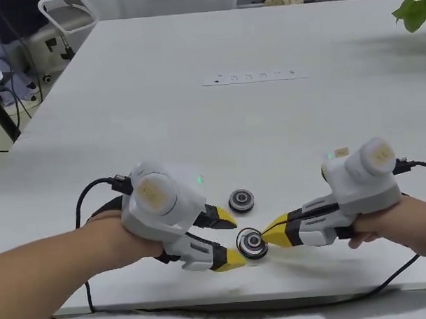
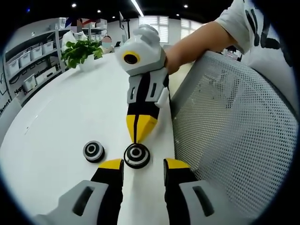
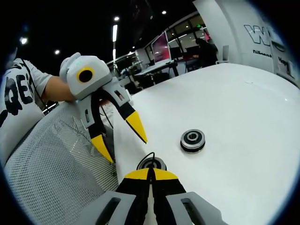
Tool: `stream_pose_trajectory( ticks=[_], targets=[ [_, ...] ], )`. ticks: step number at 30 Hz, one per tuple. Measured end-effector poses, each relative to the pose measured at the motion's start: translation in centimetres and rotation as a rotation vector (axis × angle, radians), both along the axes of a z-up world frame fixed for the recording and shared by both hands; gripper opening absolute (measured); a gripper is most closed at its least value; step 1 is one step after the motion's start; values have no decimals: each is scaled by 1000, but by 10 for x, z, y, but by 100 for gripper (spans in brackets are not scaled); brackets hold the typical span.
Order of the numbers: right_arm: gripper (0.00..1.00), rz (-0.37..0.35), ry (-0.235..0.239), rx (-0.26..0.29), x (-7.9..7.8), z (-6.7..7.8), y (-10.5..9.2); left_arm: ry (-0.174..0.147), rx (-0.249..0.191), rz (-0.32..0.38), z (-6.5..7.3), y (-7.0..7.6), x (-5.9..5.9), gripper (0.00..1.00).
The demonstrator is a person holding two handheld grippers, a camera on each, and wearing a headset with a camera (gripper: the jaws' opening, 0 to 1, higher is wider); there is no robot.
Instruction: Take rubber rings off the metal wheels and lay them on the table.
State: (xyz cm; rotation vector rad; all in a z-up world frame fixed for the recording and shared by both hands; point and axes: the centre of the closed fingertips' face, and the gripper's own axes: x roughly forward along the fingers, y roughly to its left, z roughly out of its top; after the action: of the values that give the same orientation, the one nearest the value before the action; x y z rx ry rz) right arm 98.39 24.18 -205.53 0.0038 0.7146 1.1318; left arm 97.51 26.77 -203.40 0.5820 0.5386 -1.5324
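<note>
Two metal wheels lie flat near the front edge of the table (image 1: pixel 197 118), axles pointing up. The nearer wheel (image 1: pixel 250 243) sits just ahead of the wide-spread jaws of the left gripper (image 1: pixel 233 238), and the farther wheel (image 1: pixel 241 200) lies close beyond. The right gripper (image 1: pixel 268 231), jaws pressed together, touches the nearer wheel's rim.

Two small metal wheels lie flat on the white table (image 1: pixel 282 129), both close to its near edge, as I see them from the headset. The nearer wheel (image 1: pixel 251 243), silvery with a dark hub, sits closest to that edge. A thin loop of its black rubber ring (image 3: pixel 149 154) stands lifted off the rim, pinched in the closed tips of the right gripper (image 3: pixel 151 171). The second wheel (image 1: pixel 241 200) rests just farther in from the edge, a dark band around it.
</note>
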Motion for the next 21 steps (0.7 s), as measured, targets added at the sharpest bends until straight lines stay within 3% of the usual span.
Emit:
stream_pose_trajectory(
  ticks=[8,21],
  targets=[
    [0,5,3,-1,-1,0,1,-5,-42,58,16,12,8,38],
    [0,21,-3,-5,-1,5,3,-5,-154,163,51,33,18,48]
  ],
)
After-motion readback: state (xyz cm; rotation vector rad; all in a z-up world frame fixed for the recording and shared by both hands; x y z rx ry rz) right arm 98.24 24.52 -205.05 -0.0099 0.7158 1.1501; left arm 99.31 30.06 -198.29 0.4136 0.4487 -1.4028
